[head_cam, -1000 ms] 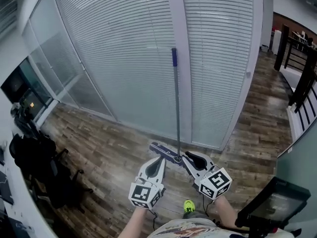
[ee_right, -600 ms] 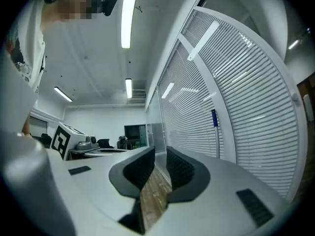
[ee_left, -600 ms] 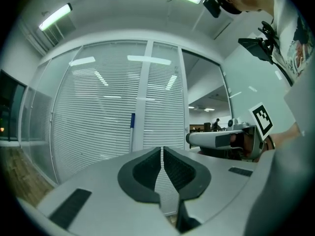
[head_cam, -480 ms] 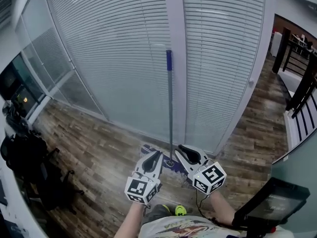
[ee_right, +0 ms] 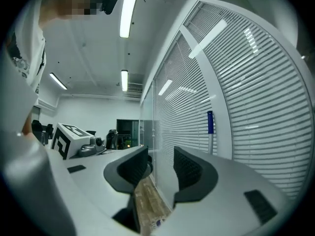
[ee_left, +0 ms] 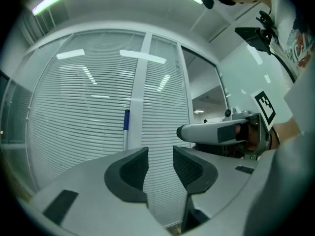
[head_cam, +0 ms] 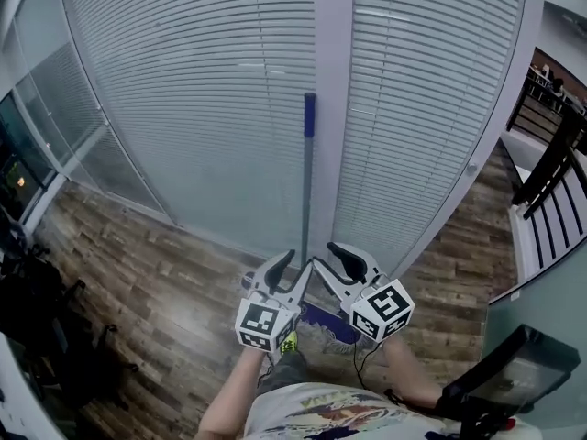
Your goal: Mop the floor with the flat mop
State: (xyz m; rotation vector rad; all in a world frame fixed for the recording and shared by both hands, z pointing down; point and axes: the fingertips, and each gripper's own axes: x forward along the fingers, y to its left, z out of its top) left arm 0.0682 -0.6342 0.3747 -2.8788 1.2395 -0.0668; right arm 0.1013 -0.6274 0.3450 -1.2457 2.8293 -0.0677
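The flat mop (head_cam: 305, 200) stands almost upright against the glass wall. Its thin handle runs up just beside the white post (head_cam: 332, 108) between the panes of blinds (head_cam: 202, 108), the blue grip (head_cam: 309, 117) is at the top, and the purple mop head (head_cam: 326, 319) lies on the wooden floor (head_cam: 165, 273) close to our feet. We judge the step in hand to be taking hold of that handle, since neither tool has it yet. The left tool (head_cam: 286, 266) and the right tool (head_cam: 341, 253) flank the lower shaft and point level toward the wall. Both sets of jaws are opening, and nothing lies between them. In the left gripper view the blue grip (ee_left: 126, 119) shows left of the gap. In the right gripper view it (ee_right: 210, 123) shows right of the gap, so neither tool is lined up on the shaft. To do this well, we should let the jaws finish spreading, then steer each tool sideways until the shaft sits squarely between the ribbed pads before closing. One tool should probably go higher than the other, which would give leverage for pushing. The handle looks slim and smooth, so an off-centre pinch could let it twist or slide along the post and topple. We should close on it firmly and draw it off the wall gently, keeping the mop head flat on the floor.
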